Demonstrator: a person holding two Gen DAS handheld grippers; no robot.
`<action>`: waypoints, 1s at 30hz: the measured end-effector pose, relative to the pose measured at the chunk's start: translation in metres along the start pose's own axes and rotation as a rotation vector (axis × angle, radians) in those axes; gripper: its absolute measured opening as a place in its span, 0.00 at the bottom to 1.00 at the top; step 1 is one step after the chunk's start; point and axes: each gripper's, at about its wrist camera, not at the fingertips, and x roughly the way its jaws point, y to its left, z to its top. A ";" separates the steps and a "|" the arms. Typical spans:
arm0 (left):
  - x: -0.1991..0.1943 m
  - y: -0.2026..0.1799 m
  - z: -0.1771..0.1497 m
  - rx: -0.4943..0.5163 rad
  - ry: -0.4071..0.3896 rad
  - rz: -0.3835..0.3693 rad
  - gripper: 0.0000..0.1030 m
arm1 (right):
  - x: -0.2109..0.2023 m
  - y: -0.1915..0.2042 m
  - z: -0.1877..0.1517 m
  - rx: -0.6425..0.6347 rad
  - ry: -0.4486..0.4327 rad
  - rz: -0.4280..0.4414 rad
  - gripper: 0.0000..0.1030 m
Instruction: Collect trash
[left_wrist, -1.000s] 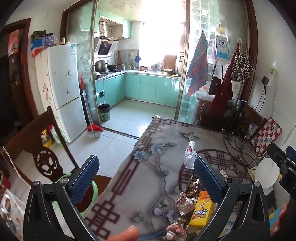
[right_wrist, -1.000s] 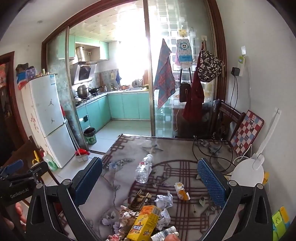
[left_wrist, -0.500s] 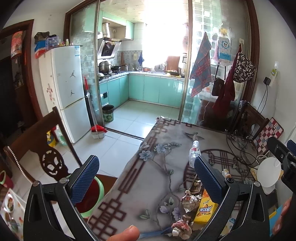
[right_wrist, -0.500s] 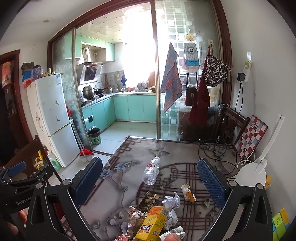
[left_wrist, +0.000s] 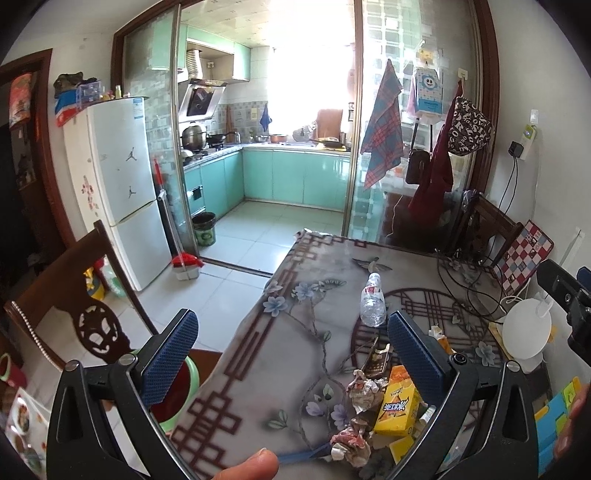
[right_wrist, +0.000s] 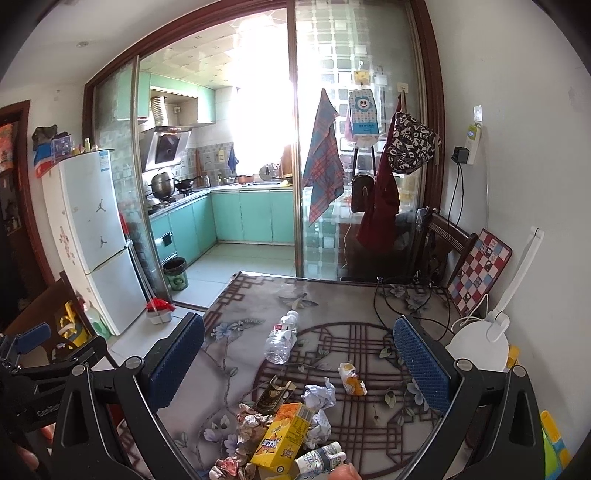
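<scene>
Both grippers' fingers (left_wrist: 168, 356) spread wide, grasping nothing; yellow carton (right_wrist: 284, 437) and crumpled paper (right_wrist: 319, 395) lie lower centre on the table (right_wrist: 369, 302).

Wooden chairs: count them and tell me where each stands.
2. One chair stands at the table's left side, near the fridge. The other chair is at the far right corner, by the wall. More may be hidden.

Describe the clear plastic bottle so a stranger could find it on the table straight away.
Start at the table with the flower-patterned cloth. The trash is heaped at its near edge around a yellow carton. The plastic bottle lies alone farther back, toward the kitchen: clear, crushed, white cap, red-and-white label.
</scene>
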 end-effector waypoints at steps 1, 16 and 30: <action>-0.001 -0.001 0.000 0.002 0.000 -0.002 1.00 | 0.000 0.000 0.000 0.001 0.001 -0.003 1.00; -0.008 0.004 -0.005 -0.011 0.000 0.011 1.00 | -0.009 0.008 -0.006 -0.012 0.003 0.008 1.00; -0.010 0.015 -0.003 -0.031 -0.012 0.036 1.00 | -0.006 0.021 -0.003 -0.024 -0.001 0.038 1.00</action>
